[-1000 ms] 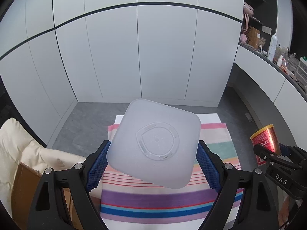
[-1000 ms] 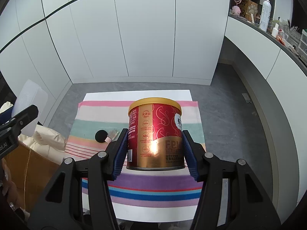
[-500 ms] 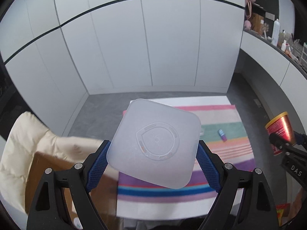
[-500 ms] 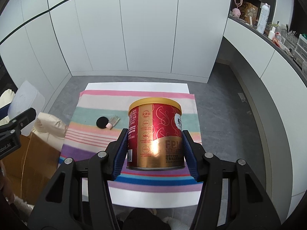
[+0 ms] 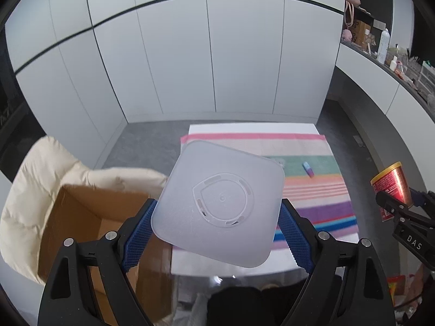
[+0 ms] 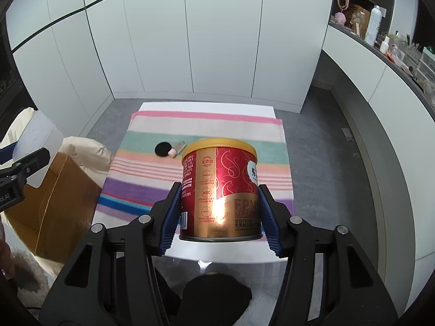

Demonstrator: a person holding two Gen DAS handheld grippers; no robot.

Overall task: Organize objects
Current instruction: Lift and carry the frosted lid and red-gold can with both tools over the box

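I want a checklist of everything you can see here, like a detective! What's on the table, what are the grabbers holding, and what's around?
Surface: white table under a striped cloth.
Job's things: red-and-gold can; frosted square container; open cardboard box beside the table.
Clutter: black powder puff and small blue-pink item on the cloth; cream padded jacket draped by the box.
Grippers: left gripper fingers clamp the container; right gripper fingers clamp the can.
Cables: nothing seen.
Surroundings: white cabinets; cluttered shelf.
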